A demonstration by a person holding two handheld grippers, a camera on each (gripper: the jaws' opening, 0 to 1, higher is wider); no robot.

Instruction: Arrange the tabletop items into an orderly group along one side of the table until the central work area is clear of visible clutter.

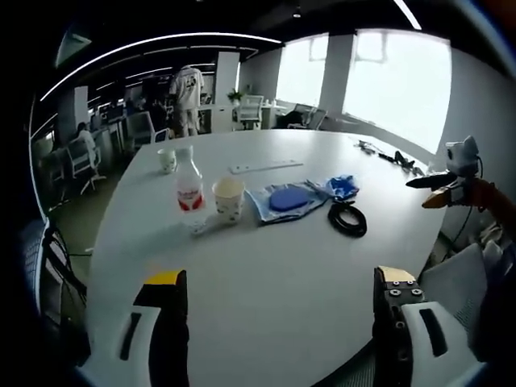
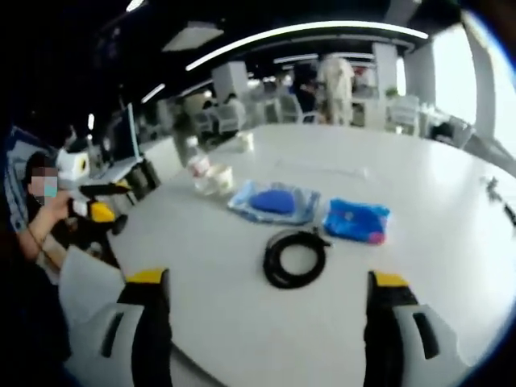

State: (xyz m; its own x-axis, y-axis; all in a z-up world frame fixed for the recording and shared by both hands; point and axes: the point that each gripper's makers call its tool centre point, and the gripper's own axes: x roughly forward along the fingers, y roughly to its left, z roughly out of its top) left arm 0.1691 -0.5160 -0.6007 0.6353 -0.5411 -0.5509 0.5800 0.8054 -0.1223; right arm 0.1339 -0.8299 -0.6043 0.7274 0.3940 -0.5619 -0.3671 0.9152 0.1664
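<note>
On the white round table stand a clear bottle with a red label, a paper cup beside it and a small mug farther back. A blue pouch in clear wrap, a smaller blue packet and a coiled black cable lie to their right. My left gripper is open over bare table, short of the items. My right gripper is open too, just short of the cable. The right gripper also shows at the table's right edge.
A white strip lies flat toward the far side. Small dark items sit near the far right edge. Office chairs and desks ring the table; a person stands behind it. Another person's hand holds the left gripper.
</note>
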